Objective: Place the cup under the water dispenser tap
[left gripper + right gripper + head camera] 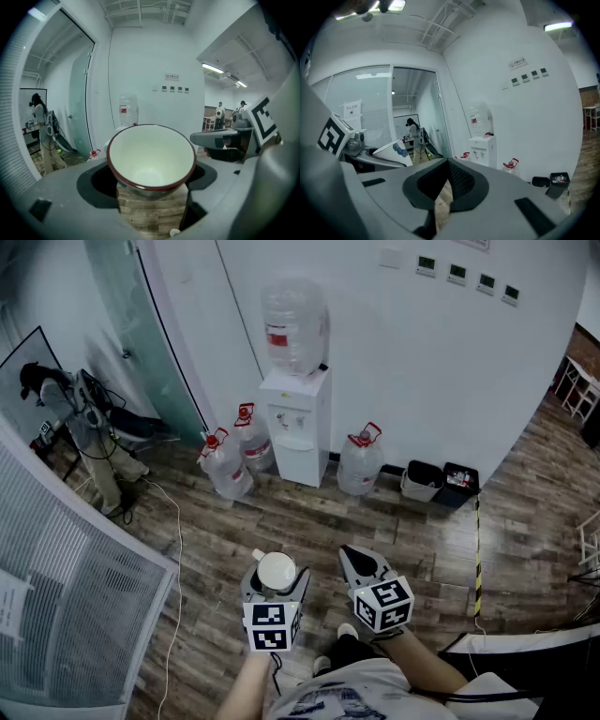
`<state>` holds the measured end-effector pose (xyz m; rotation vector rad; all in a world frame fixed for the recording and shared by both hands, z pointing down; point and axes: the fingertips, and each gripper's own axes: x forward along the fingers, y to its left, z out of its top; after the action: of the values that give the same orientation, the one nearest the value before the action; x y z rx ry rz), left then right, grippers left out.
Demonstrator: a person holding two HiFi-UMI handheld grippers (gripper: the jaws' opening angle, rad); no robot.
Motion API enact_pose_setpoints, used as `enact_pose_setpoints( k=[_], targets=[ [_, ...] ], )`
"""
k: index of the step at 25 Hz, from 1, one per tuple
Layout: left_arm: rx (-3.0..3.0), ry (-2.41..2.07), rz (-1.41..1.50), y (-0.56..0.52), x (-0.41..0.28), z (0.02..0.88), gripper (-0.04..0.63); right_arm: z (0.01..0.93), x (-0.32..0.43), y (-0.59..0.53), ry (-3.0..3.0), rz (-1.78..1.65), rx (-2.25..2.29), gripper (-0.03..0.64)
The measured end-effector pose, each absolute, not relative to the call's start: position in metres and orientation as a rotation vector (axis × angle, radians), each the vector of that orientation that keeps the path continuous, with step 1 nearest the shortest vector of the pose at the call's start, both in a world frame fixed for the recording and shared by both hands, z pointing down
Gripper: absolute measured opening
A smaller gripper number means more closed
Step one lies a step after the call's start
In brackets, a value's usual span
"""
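A white cup (276,570) with a dark red rim sits upright between the jaws of my left gripper (276,581), which is shut on it. In the left gripper view the cup (151,159) fills the middle, its inside empty. The white water dispenser (296,423) with a clear bottle on top stands against the far wall, well ahead of both grippers. The cup hides most of it in the left gripper view. My right gripper (360,562) is beside the left one, its jaws together and holding nothing. The right gripper view shows the dispenser (483,150) ahead on the right.
Three spare water bottles (228,467) stand on the wooden floor beside the dispenser. Two small bins (422,481) sit by the wall to its right. A person (89,423) stands near the glass door at the far left. A cable (176,549) runs over the floor.
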<state>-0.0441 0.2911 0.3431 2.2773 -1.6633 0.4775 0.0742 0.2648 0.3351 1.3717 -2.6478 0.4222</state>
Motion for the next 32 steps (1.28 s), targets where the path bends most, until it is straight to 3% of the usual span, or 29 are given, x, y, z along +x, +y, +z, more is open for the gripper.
enact_pose_setpoints(
  k=[8,32],
  targets=[
    [2.232,-1.724,0.413,0.338,-0.009,0.326,0.437,0.307,0.107,0.307,-2.718,0.347,1.339,0.020],
    [2.162,-1.844,0.408,0.334,0.058,0.321,0.437,0.312,0.177,0.298,-2.776,0.348,1.226,0.020]
  ],
)
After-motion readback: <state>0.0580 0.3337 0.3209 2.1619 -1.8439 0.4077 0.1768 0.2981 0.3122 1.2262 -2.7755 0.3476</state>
